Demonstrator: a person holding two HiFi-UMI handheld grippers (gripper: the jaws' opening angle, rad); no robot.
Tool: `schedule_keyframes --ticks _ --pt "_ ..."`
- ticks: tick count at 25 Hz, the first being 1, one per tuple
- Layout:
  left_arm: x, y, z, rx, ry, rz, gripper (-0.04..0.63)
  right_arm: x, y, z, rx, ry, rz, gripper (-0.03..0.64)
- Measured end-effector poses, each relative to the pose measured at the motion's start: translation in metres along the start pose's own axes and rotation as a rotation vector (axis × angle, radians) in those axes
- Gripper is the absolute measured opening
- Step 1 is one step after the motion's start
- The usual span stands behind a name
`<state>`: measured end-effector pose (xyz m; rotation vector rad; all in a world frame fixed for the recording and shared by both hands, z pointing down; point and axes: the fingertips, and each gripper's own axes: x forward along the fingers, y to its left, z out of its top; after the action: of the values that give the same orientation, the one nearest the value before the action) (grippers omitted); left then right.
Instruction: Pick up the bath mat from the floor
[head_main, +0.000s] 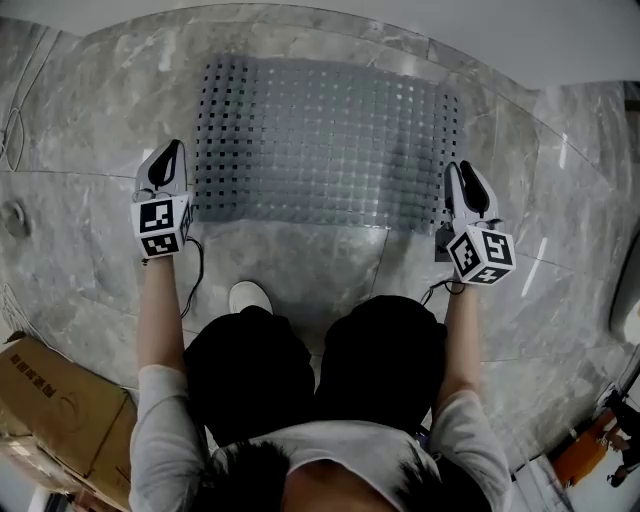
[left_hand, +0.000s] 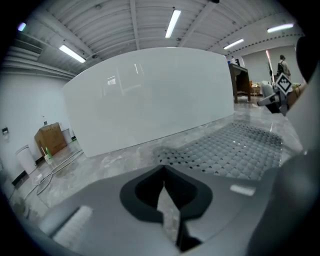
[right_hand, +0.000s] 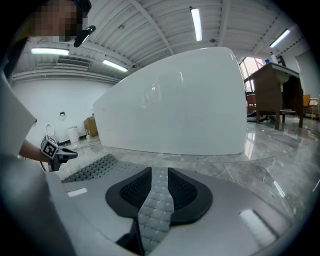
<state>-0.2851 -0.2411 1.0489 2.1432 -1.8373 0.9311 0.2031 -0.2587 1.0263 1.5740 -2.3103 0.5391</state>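
Floor: arms straight, left gripper, right gripper flank bath mat.

Marble floor (grey): bath mat, cardboard box.

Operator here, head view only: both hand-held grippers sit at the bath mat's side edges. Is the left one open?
Observer: No. In its own view the left hand-held gripper is shut and empty; the bath mat lies on the floor off to its right.
Operator: And the right one?
Observer: The right hand-held gripper has its jaws apart, and the mat's quilted surface shows in the gap between them.
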Motion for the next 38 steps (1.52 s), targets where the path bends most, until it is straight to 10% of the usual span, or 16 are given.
schedule_keyframes --ticks 22,38 --pt "0.033 -0.003 -0.050 0.002 0.066 0.023 0.002 0.022 -0.085 -0.154 0.122 0.311 -0.242 0.272" --pt "0.060 0.002 -0.067 -0.280 0.109 -0.157 0.106 0.023 -0.084 -0.153 0.122 0.309 -0.226 0.268"
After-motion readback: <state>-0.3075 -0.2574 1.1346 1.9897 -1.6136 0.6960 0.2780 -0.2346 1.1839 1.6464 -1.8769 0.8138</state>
